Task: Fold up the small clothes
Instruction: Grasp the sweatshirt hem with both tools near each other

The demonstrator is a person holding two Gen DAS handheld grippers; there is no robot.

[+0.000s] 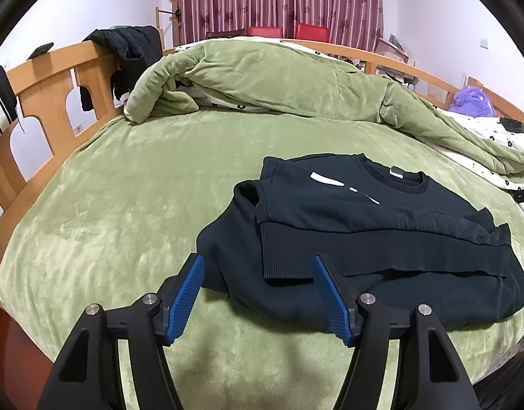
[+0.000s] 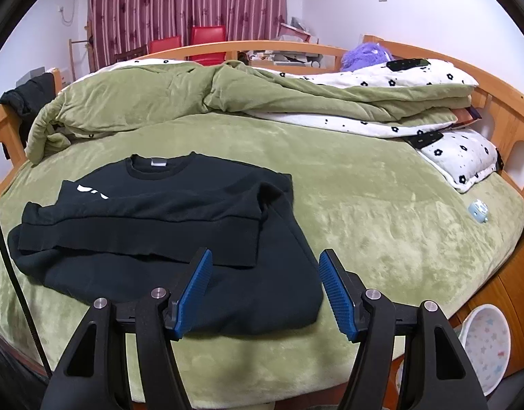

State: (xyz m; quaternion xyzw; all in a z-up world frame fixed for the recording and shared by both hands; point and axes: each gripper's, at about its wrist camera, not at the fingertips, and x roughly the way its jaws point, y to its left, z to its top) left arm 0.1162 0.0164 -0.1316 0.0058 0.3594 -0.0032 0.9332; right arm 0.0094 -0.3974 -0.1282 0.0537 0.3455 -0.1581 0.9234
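A dark navy, long-sleeved cotton sweatshirt [image 1: 360, 239] lies on the green plush bed cover [image 1: 125, 222], folded up on itself so that its ribbed hem band [image 1: 330, 256] runs across the middle of the body, with the round collar on the far side and a white print partly showing below it. It sits near the front edge of the bed, with the bunched green quilt [image 1: 262, 82] well behind it.

The left tool [image 1: 256, 294] points downward at a slant over the near left corner of the garment. Its two blue ribbed pads stand apart, about halfway open, and hold nothing; the sweatshirt's edge is seen between them but lower down, and neither pad touches the cloth.

The right tool [image 2: 265, 294] tilts down at much the same slant over the near right corner of the sweatshirt [image 2: 159, 225]. Its jaws are likewise parted to about the same width, empty, with the dark fabric below the gap and clear of the pads.

A wooden bed frame [image 1: 57, 78] rings the mattress, and a small pale blue toy [image 2: 477, 210] lies on the cover [image 2: 364, 222] well to the right of the garment
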